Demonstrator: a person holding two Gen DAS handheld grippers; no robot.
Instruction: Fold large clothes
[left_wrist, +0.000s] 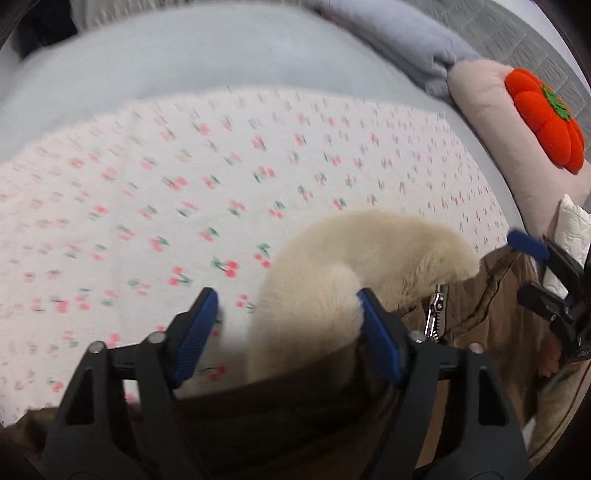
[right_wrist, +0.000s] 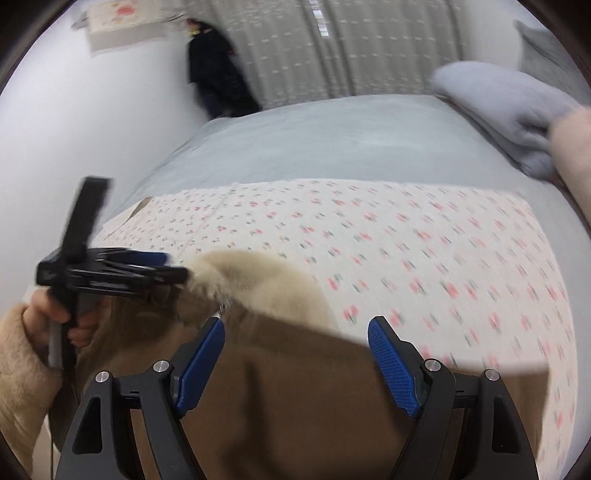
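Note:
A brown coat (left_wrist: 303, 413) with a cream fur collar (left_wrist: 332, 266) and a metal zipper (left_wrist: 434, 310) lies at the near edge of a bed on a cherry-print sheet (left_wrist: 184, 177). My left gripper (left_wrist: 286, 325) is open, its jaws astride the fur collar with nothing held. My right gripper (right_wrist: 295, 358) is open above the coat's brown cloth (right_wrist: 295, 406). The right gripper also shows at the right edge of the left wrist view (left_wrist: 554, 280). The left gripper shows in the right wrist view (right_wrist: 110, 269), beside the collar (right_wrist: 251, 284).
A pink pillow (left_wrist: 491, 122) with an orange plush pumpkin (left_wrist: 543, 118) and a folded lilac blanket (left_wrist: 413, 44) lie at the bed's right. A pale blue bedsheet (right_wrist: 332, 140) lies beyond the print sheet. Curtains (right_wrist: 332, 44) and a wall stand behind.

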